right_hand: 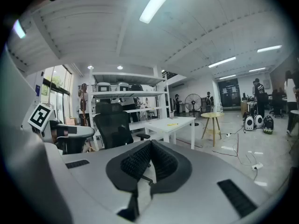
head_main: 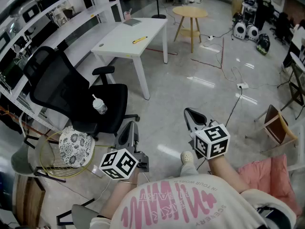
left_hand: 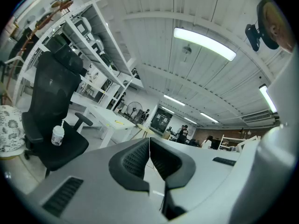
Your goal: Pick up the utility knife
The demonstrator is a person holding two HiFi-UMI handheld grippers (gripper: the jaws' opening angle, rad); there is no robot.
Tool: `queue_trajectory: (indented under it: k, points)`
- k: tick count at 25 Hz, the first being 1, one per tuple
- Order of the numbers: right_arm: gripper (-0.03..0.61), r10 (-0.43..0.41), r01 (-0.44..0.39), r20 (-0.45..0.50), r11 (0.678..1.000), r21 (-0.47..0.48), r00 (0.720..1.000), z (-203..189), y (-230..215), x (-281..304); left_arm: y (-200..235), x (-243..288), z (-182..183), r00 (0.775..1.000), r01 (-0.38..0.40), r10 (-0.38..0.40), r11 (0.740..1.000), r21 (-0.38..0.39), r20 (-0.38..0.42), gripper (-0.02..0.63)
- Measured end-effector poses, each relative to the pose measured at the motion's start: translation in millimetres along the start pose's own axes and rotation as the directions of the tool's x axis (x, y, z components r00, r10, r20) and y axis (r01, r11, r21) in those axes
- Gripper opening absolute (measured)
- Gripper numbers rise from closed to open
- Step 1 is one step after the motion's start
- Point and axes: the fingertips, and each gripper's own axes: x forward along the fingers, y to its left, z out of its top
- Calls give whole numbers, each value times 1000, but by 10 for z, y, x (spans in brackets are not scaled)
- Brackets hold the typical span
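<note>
Knife (head_main: pixel 139 40): yellow, lying on the white table (head_main: pixel 114 46) across the room — well apart from both grippers, untouched.
Left gripper (left_hand: pixel 149 143): jaws together, nothing between them.
Right gripper (right_hand: pixel 150 146): jaws together as well, empty.
Progress: nothing done yet — the approach to the table, opening a gripper and the grasp all appear to be left.
Chair (head_main: pixel 71 89): black, just beside the table's near end, a bottle (head_main: pixel 99 106) on its seat; probably to be skirted.
Cables (head_main: pixel 228 70): on the floor to the right, off the direct path.
</note>
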Motion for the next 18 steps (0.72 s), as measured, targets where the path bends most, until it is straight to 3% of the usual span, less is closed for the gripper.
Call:
queue_trajectory:
  k: [10,18]
  points:
    - [15,-2,2,-5,1000,1,1000,23,-43,59,20,66,22,1000,-3,3,1000,-3,-4,25]
    - [17,-7,7,11,998,64,1000,32,-357,308,113,466,-54,1000,-1,1,1000,-22,-20,25]
